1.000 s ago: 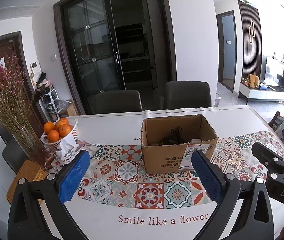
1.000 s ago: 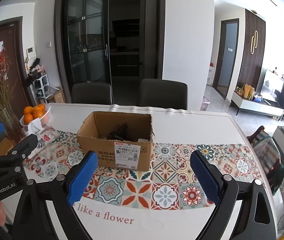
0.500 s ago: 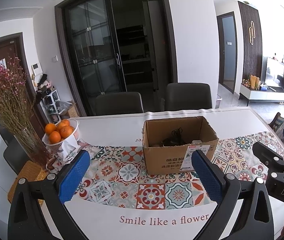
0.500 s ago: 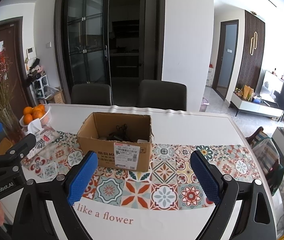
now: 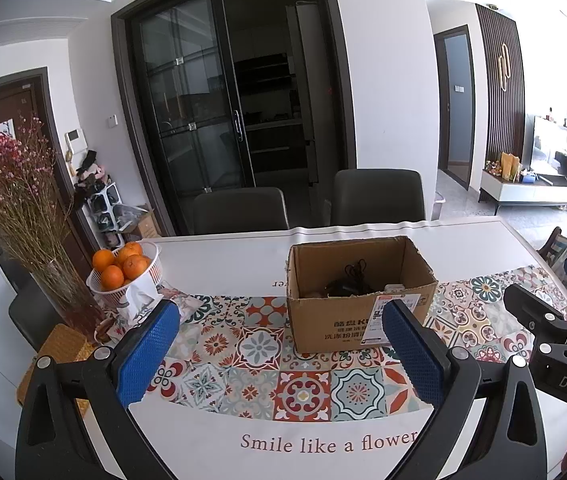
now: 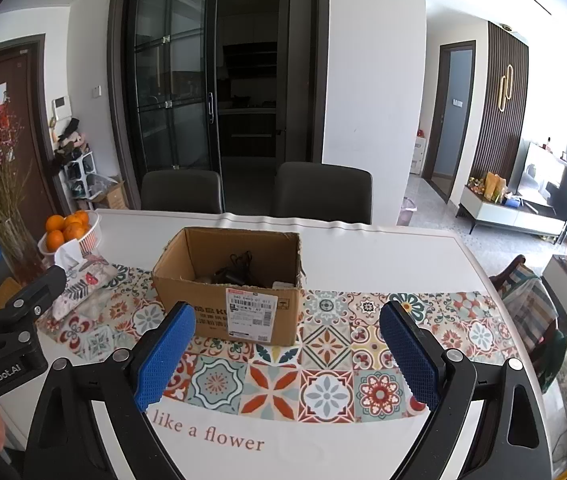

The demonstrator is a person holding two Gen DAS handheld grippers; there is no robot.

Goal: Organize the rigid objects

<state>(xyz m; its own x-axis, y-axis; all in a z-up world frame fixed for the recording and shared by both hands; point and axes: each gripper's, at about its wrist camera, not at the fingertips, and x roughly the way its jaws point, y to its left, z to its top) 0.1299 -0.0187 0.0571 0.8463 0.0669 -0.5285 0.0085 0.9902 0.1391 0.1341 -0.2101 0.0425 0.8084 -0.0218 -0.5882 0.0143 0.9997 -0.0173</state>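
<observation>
An open cardboard box (image 5: 359, 312) stands on the patterned table runner (image 5: 255, 364); it also shows in the right wrist view (image 6: 239, 308). Inside lie a black corded item (image 5: 347, 282) and a small white object (image 5: 393, 289), partly hidden by the box wall. My left gripper (image 5: 279, 354) is open and empty, above the table's near edge, short of the box. My right gripper (image 6: 285, 354) is open and empty, also short of the box. Each gripper shows at the edge of the other's view.
A white basket of oranges (image 5: 125, 270), a tissue pack (image 5: 139, 300) and a glass vase of dried flowers (image 5: 23, 216) stand at the table's left. Two dark chairs (image 5: 377, 198) stand behind the table. A woven mat (image 5: 59, 350) lies at the left edge.
Both views have shifted very slightly; the box sits a touch further right in the left wrist view. Both grippers stay open and empty.
</observation>
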